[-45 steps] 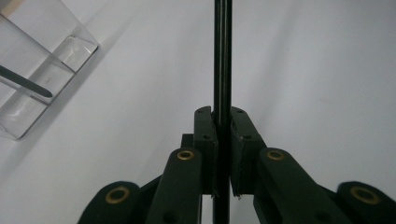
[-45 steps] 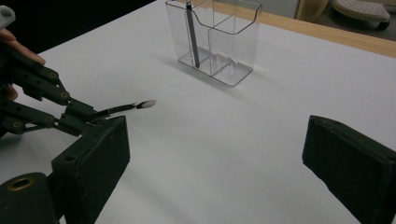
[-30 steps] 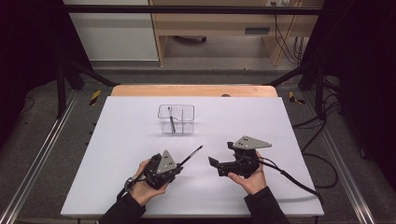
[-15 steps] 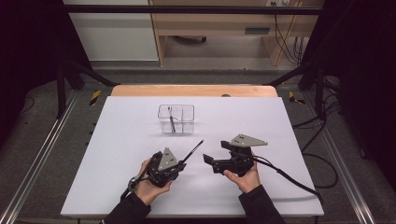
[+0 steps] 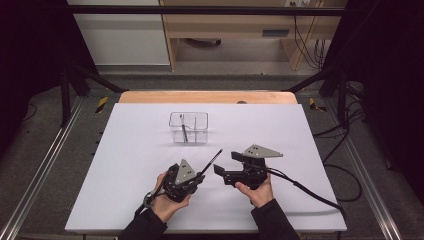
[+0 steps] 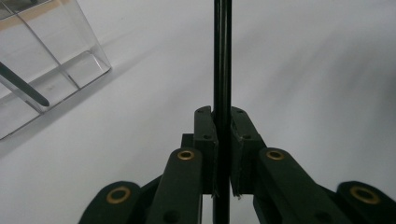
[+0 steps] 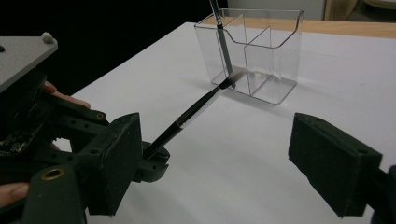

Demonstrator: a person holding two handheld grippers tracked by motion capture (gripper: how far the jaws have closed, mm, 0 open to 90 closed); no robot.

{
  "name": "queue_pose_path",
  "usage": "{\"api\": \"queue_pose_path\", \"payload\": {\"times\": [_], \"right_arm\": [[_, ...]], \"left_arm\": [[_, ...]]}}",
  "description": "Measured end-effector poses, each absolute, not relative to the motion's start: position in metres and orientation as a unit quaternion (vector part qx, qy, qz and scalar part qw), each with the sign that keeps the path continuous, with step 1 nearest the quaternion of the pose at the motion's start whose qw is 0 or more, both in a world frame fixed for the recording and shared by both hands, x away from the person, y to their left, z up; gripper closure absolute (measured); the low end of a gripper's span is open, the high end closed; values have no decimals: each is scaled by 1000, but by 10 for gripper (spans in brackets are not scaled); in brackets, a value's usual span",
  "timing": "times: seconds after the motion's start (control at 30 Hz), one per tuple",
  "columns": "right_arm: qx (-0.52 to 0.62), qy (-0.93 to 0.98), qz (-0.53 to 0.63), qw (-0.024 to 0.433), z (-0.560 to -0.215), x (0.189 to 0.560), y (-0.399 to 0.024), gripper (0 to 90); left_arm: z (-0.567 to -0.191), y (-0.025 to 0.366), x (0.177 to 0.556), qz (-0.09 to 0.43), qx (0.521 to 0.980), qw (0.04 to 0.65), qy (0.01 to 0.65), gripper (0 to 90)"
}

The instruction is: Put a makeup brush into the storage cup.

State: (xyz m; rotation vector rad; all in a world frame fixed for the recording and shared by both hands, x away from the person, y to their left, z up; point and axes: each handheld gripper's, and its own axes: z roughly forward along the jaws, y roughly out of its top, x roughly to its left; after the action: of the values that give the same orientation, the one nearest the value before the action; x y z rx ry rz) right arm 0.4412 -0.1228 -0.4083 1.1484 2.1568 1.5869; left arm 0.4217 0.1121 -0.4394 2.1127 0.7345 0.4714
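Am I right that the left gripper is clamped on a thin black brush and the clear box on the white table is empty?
Not quite. The left gripper is indeed clamped on the brush, but the clear box on the white table isn't empty: another brush stands in one compartment, as the right gripper view shows.

White table [image 5: 125, 200], bare around middle. Wooden edge strip [image 5: 207, 97] along far side. Clear plastic organiser box [image 5: 188, 127] with compartments, near far centre; second dark brush [image 5: 184, 131] leaning inside, in left compartment. Beyond table: wooden bench [image 5: 235, 27], cables [image 5: 300, 35], black frame struts [image 5: 80, 75], grey floor [image 5: 45, 145].
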Motion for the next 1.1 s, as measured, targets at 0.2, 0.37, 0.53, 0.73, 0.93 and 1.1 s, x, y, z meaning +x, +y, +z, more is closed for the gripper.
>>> {"api": "queue_pose_path", "payload": {"times": [0.2,0.37,0.53,0.73,0.93,1.1], "right_arm": [[394,727,552,109,-409,441,-121,228],[396,722,557,105,-409,441,-120,263],[400,717,562,105,-412,443,-118,293],[404,708,571,100,-413,445,-114,327],[405,703,577,93,-414,448,-106,365],[414,691,585,89,-414,451,-105,408]], "left_arm": [[-441,108,418,193,835,421,298,826],[-440,107,416,195,828,428,306,826],[-439,106,415,196,821,434,315,826],[-440,104,415,193,816,438,325,826],[-438,102,417,191,806,449,334,826],[-438,100,419,192,801,451,344,826]]}}
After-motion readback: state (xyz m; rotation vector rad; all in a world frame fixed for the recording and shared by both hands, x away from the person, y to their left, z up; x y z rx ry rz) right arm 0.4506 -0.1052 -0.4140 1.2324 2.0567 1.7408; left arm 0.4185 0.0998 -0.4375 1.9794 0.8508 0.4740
